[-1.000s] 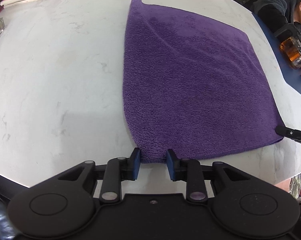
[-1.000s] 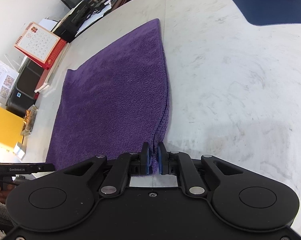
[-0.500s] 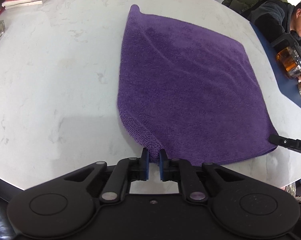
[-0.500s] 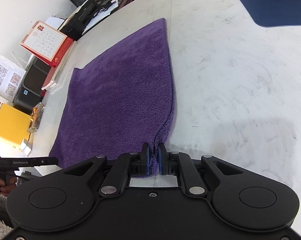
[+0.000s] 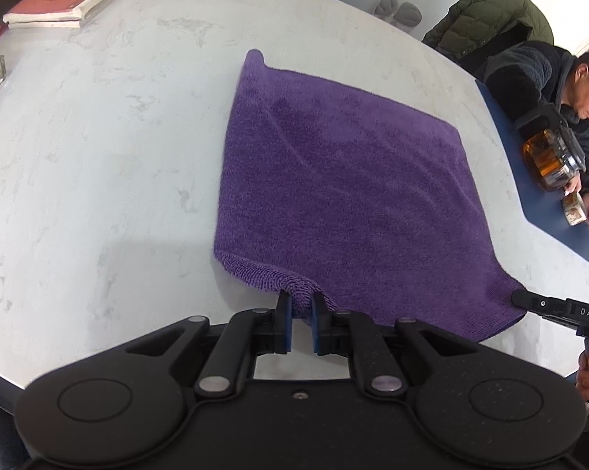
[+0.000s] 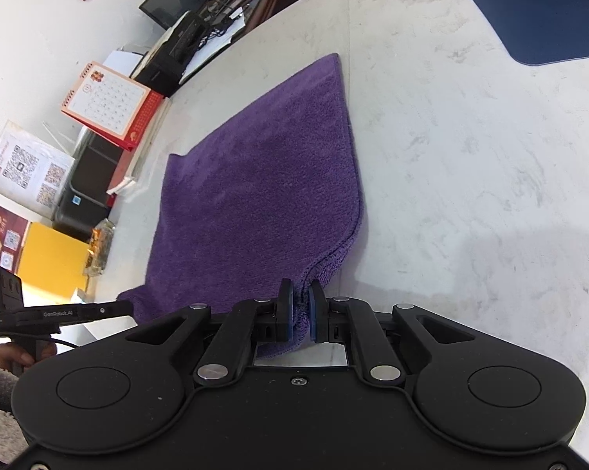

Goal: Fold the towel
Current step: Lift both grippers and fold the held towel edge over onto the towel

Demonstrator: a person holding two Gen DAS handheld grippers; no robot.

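Note:
A purple towel [image 5: 345, 196] lies spread on the white marble table [image 5: 98, 156]. My left gripper [image 5: 302, 305] is shut on the towel's near left corner, and that corner is lifted off the table so the ribbed underside curls up. My right gripper [image 6: 302, 301] is shut on the near right corner of the towel [image 6: 263, 196], which is also raised a little. The tip of the right gripper [image 5: 537, 305] shows at the towel's right corner in the left wrist view. In the right wrist view the left gripper [image 6: 98, 309] shows at the left corner.
A seated person [image 5: 544, 90] is at the table's far right beside a blue mat [image 5: 529, 203] and an amber bottle [image 5: 548, 160]. Books [image 5: 59, 0] lie at the far left. A desk calendar [image 6: 110, 105], a printer [image 6: 87, 184] and a yellow box [image 6: 51, 258] stand beyond the left edge.
My left gripper closed on the near left corner and raised it, curling the edge up. The right gripper kept its grip on the other corner and lifted it slightly.

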